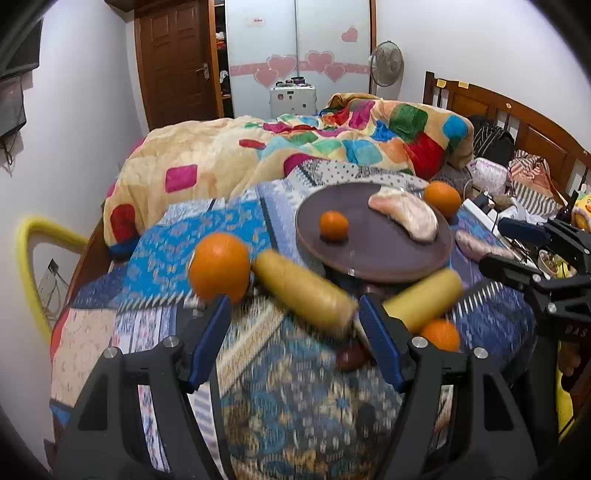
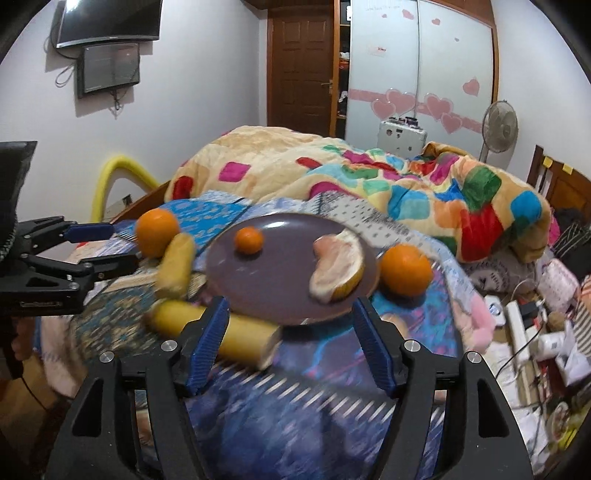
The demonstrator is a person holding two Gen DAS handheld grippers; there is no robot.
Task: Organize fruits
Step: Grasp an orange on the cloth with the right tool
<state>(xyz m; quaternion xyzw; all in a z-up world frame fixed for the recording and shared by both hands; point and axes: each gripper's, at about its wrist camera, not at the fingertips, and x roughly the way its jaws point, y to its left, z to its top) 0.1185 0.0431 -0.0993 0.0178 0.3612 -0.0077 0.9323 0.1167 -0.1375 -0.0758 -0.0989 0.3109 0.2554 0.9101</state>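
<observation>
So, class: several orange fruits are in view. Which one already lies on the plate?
The small orange, alone on the plate beside the pomelo wedge. The bigger oranges lie on the bedspread.

A: What sits at 12 o'clock?
B: 1 brown door and a wardrobe with pink hearts; 1 white case below it.

A: And at 10 o'clock?
B: A TV on the wall. At 2 o'clock, 1 standing fan behind the patchwork duvet.
</observation>
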